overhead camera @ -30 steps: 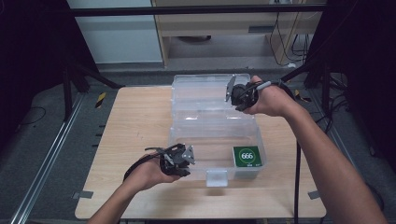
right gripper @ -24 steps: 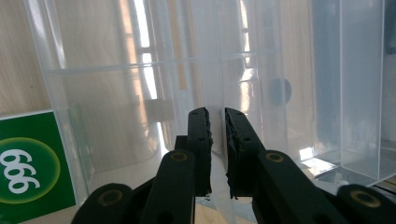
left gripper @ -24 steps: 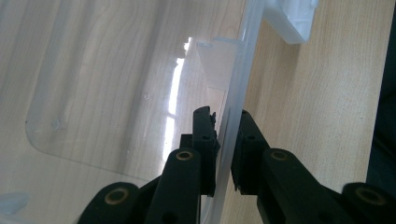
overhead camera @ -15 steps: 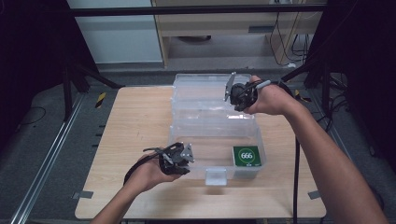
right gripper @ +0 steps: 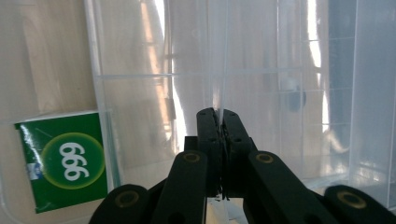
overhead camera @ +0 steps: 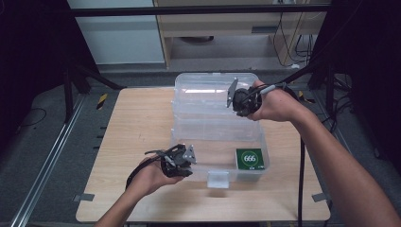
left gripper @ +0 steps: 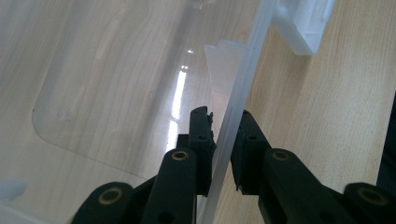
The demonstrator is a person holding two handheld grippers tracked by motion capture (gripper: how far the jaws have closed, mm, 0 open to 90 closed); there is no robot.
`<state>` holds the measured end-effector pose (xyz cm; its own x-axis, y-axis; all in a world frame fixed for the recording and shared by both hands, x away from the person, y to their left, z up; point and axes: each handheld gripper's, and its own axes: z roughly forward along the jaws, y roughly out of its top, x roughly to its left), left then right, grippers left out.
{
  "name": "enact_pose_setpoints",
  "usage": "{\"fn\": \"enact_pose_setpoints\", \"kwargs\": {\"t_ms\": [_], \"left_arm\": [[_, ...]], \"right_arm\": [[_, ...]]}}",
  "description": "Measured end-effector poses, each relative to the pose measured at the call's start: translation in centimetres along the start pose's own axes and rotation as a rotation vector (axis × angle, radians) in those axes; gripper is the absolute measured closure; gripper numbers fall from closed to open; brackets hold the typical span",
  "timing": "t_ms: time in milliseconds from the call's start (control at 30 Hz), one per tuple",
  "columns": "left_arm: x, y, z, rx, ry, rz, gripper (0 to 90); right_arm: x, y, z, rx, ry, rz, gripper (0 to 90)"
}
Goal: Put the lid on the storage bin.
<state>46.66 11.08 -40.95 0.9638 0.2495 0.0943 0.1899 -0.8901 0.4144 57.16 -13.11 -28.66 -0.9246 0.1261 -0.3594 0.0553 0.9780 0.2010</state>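
Note:
A clear plastic box (overhead camera: 176, 142) stands on the wooden table with its lid (overhead camera: 203, 90) swung up at the back. A green pack marked 666 (overhead camera: 249, 159) lies in the box's front right corner, also the green pack (right gripper: 65, 161) in the right gripper view. My left gripper (overhead camera: 189, 163) is at the box's front left, shut on the thin front wall (left gripper: 247, 70), one jaw inside and one outside (left gripper: 224, 128). My right gripper (overhead camera: 232, 94) is at the raised lid's right edge, jaws shut on the thin lid edge (right gripper: 219, 56) between its fingertips (right gripper: 218, 116).
A white latch (overhead camera: 217, 179) hangs off the box's front wall, also the latch (left gripper: 303, 23) ahead of the left jaws. Bare table (overhead camera: 132, 123) lies left of the box. Cables (overhead camera: 300, 189) trail from the right gripper. A shelf unit stands beyond the table.

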Motion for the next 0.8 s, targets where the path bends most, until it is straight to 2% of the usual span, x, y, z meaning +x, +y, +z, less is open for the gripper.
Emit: {"fn": "enact_pose_setpoints", "kwargs": {"t_ms": [33,67,100,400,633,800], "left_arm": [[-0.4,-0.1,0.0,-0.003,-0.004,-0.058,79.2],[-0.5,-0.1,0.0,-0.005,0.0,-0.08,79.1],[0.0,0.0,0.0,-0.004,0.007,-0.003,78.8],[-0.1,-0.1,0.1,-0.011,0.015,-0.009,78.2],[0.0,0.0,0.1,-0.027,0.019,-0.026,78.0],[0.1,0.2,0.4,-0.04,0.026,-0.027,78.3]], "right_arm": [[0.2,-0.1,-0.2,-0.006,0.005,0.002,88.6],[0.4,-0.2,-0.3,-0.008,0.007,0.003,88.5],[0.6,-0.2,-0.4,-0.014,0.007,-0.003,88.6],[2.5,-0.6,-1.2,-0.033,-0.017,-0.032,88.2],[1.7,-0.6,-0.8,-0.024,-0.01,-0.015,87.2],[1.2,-0.6,-0.6,-0.024,-0.025,-0.012,87.1]]}}
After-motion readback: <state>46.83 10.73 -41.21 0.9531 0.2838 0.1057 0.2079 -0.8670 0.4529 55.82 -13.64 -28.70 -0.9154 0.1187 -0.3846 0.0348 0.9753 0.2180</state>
